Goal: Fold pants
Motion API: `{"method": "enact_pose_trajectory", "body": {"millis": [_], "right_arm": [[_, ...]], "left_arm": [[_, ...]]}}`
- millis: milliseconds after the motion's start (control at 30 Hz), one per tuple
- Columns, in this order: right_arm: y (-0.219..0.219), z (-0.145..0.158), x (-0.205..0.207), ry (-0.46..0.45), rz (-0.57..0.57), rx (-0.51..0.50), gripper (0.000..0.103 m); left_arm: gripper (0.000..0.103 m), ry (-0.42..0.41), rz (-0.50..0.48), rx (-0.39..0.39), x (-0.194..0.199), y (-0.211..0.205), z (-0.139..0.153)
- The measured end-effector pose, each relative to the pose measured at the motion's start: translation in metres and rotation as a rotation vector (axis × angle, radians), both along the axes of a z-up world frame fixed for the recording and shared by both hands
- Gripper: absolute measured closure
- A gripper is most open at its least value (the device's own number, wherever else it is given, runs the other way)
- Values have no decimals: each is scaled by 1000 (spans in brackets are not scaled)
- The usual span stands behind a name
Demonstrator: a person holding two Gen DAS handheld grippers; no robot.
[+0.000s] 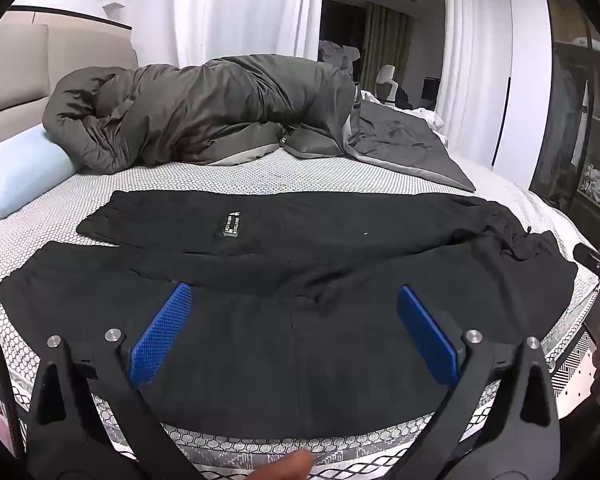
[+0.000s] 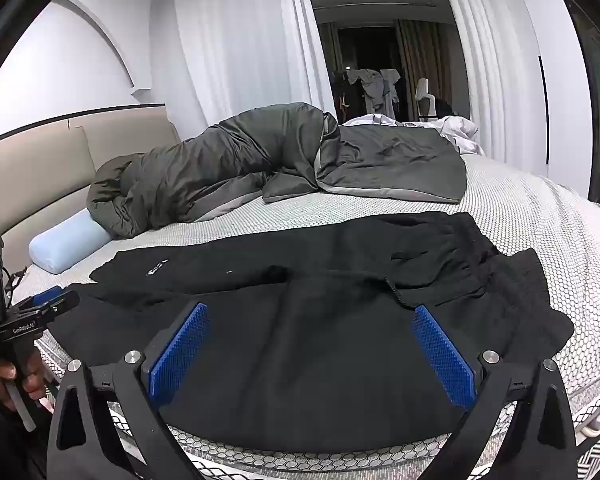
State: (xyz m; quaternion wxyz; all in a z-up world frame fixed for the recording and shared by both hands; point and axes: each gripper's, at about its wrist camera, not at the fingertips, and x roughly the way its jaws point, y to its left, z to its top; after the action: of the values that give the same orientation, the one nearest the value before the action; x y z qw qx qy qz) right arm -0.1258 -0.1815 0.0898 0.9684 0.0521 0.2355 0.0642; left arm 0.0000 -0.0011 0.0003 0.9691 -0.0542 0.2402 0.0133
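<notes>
Black pants [image 1: 300, 264] lie spread flat on the bed, the two legs side by side pointing left and the bunched waistband at the right; a small label shows on the far leg. They also show in the right wrist view [image 2: 320, 320]. My left gripper [image 1: 294, 304] is open and empty, its blue pads hovering over the near leg by the bed's front edge. My right gripper [image 2: 310, 322] is open and empty over the near part of the pants close to the waist. The left gripper shows at the left edge of the right wrist view [image 2: 40, 308].
The bed has a white honeycomb mattress cover [image 1: 260, 172]. A rumpled dark grey duvet [image 1: 204, 108] lies across the back. A light blue pillow [image 1: 16, 176] sits at the far left by the beige headboard [image 1: 28, 76]. White curtains and a wardrobe stand behind.
</notes>
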Motion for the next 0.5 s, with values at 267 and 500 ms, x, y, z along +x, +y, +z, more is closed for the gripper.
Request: {"method": "enact_pose_trajectory", "body": {"millis": [267, 500], "right_arm": [[-2, 2, -7, -8, 1, 3, 0], [-1, 4, -9, 6, 2, -9, 0]], "left_arm": [[1, -9, 18, -13, -2, 7, -1], [1, -7, 4, -7, -6, 7, 5]]}}
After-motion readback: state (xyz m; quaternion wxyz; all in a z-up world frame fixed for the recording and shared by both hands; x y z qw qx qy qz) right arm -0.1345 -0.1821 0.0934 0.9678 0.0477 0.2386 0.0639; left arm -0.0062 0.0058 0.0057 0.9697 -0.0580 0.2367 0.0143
